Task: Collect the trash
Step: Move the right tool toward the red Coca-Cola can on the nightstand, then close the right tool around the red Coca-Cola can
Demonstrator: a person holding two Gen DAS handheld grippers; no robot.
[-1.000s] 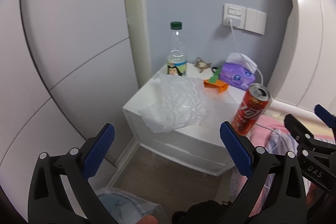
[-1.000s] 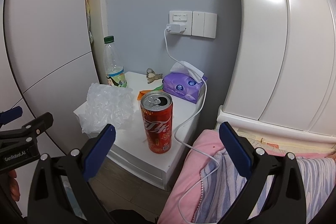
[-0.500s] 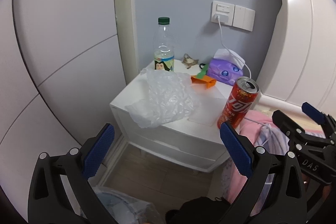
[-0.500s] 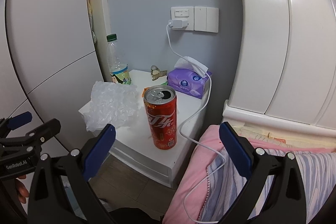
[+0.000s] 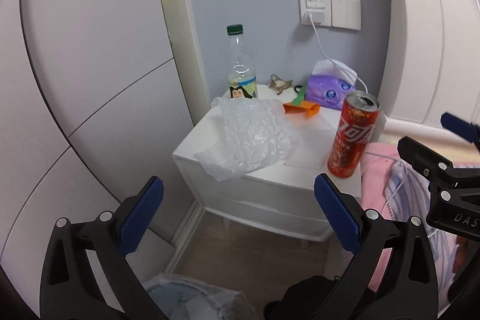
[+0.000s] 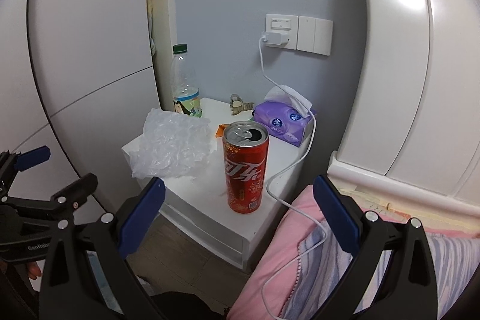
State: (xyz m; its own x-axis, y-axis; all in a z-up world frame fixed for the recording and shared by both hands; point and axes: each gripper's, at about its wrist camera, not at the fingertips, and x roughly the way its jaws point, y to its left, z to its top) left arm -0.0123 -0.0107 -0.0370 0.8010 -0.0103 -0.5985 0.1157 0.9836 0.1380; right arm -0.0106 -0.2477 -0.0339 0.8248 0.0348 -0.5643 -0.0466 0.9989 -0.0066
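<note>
A white nightstand (image 5: pixel 270 185) (image 6: pixel 207 203) carries the trash: a crumpled clear plastic bag (image 5: pixel 250 137) (image 6: pixel 172 144), an opened red soda can (image 5: pixel 352 134) (image 6: pixel 246 167) at the front right corner, a near-empty bottle with a green cap (image 5: pixel 240 65) (image 6: pixel 184 83) at the back, and an orange wrapper (image 5: pixel 301 109) (image 6: pixel 220 130). My left gripper (image 5: pixel 238 215) hangs open in front of the nightstand, below the bag. My right gripper (image 6: pixel 238 210) is open too, with the can's base showing between its fingers but farther off. Neither holds anything.
A purple tissue pack (image 5: pixel 327 93) (image 6: pixel 283 122), a hair claw (image 6: pixel 240 105) and a white charger cable (image 6: pixel 288 167) share the nightstand top. Pink and striped bedding (image 6: pixel 315 260) lies to the right, a bagged bin (image 5: pixel 192 302) on the floor below, curved white panels on both sides.
Both grippers have drifted slightly; the nightstand sits a little more central in the left wrist view and the can a little higher in the right wrist view. Both stay open.
</note>
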